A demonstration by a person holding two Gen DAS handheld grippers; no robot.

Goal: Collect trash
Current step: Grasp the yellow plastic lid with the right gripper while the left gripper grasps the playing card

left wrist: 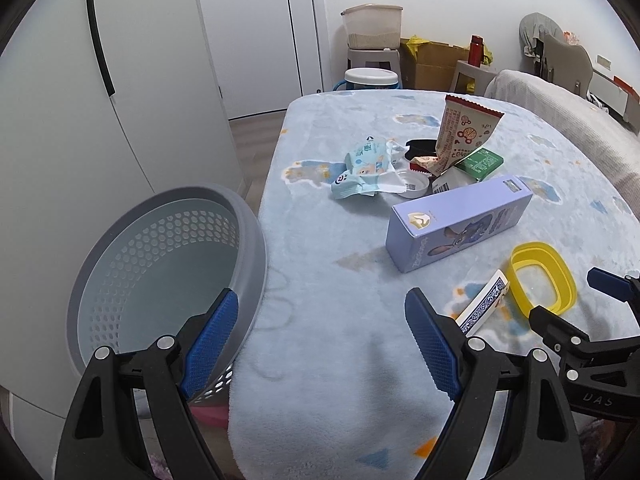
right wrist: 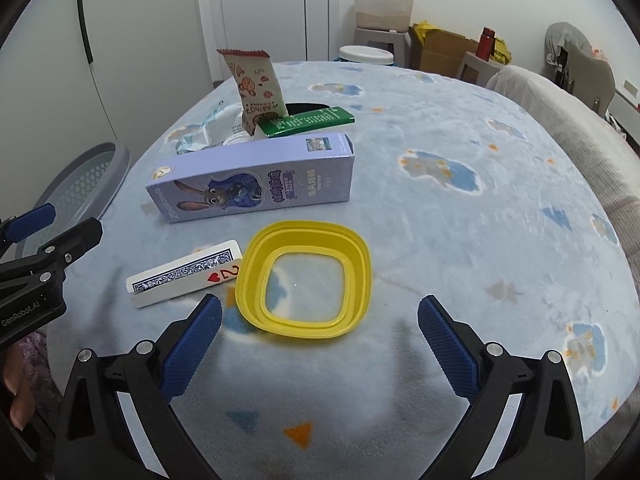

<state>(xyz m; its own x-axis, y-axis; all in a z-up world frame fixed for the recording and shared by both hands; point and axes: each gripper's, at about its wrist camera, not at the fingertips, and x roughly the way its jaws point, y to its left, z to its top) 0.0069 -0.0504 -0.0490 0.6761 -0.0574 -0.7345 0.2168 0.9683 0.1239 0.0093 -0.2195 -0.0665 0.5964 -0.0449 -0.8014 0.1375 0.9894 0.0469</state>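
From the left wrist, the left gripper (left wrist: 322, 344) had its jaws wide open and held nothing. It hung over the near edge of the counter (left wrist: 328, 264), which had a blue blanket on it. A grey bin (left wrist: 160, 276) with holes stood just off the counter's left edge. A long purple box (left wrist: 460, 222) lay flat, with its long side running from near-left to far-right. Behind it were wipe packs (left wrist: 366, 170), a snack bag (left wrist: 464, 136) standing up, and a green box (left wrist: 480, 164).

From the right wrist, the right gripper (right wrist: 320, 344) also had its jaws wide open and empty. A yellow ring (right wrist: 306, 280) lay just ahead of them. A card box (right wrist: 186, 272) lay beside it on the left, and here its red 2 of hearts showed. The bin was mostly hidden in this view.
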